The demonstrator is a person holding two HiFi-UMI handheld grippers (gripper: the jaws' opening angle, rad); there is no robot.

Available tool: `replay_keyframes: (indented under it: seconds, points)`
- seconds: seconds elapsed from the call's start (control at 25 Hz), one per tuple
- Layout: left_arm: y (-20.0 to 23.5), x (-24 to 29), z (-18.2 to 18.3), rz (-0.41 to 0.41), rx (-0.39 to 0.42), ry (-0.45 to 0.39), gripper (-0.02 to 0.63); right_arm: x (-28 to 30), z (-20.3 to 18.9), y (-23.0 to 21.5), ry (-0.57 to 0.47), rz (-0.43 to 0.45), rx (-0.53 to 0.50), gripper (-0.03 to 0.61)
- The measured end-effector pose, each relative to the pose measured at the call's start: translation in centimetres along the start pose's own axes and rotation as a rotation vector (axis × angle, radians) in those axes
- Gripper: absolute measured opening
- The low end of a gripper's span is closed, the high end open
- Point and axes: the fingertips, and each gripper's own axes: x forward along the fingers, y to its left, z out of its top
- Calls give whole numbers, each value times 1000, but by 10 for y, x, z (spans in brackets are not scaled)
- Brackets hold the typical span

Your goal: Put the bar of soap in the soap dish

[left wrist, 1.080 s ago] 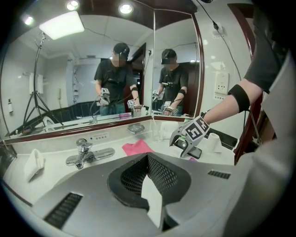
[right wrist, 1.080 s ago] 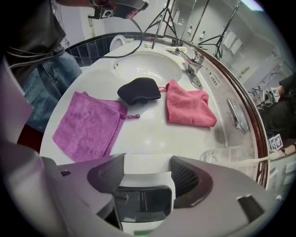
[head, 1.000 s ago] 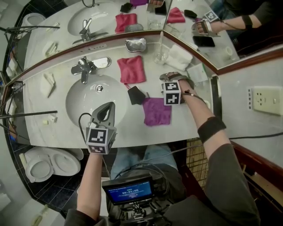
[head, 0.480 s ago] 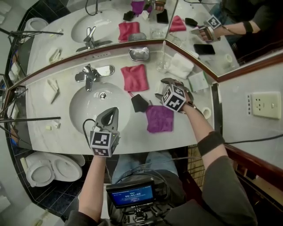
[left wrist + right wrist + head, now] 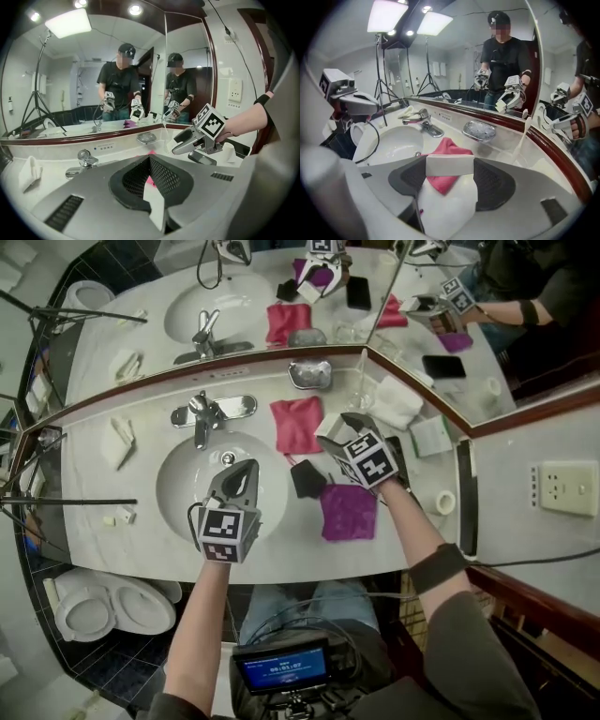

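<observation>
Head view looks down on a pale counter (image 5: 281,545) with a round sink (image 5: 183,479) at its left. A pink cloth (image 5: 297,423) lies right of the sink, and a purple cloth (image 5: 349,512) lies nearer and further right. Over the sink's near right rim hangs the left gripper (image 5: 249,467), jaws pressed together on nothing. The right gripper (image 5: 334,434) is between the two cloths, its jaws wide and clamped on the ends of the bar of soap (image 5: 449,165), held above the counter. The metal soap dish (image 5: 310,374) stands at the far edge by the mirror, beyond the pink cloth, apart from the soap
</observation>
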Motion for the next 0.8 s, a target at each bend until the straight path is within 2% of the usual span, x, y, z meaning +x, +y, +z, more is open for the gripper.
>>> replay_keyframes:
  seconds: [0.16, 0.32, 0.56, 0.8]
  points:
    - [14, 15, 14, 8, 5, -17, 0, 5, 24, -6, -81, -37, 124, 322]
    - [23, 31, 25, 8, 25, -27, 0, 13, 49, -10, -176, -36, 280, 322]
    - [34, 50, 36, 6, 48, -33, 0, 23, 89, -24, -387, 2, 638, 322]
    - [38, 59, 43, -1, 69, -36, 0, 30, 104, -58, -580, -3, 1014, 322]
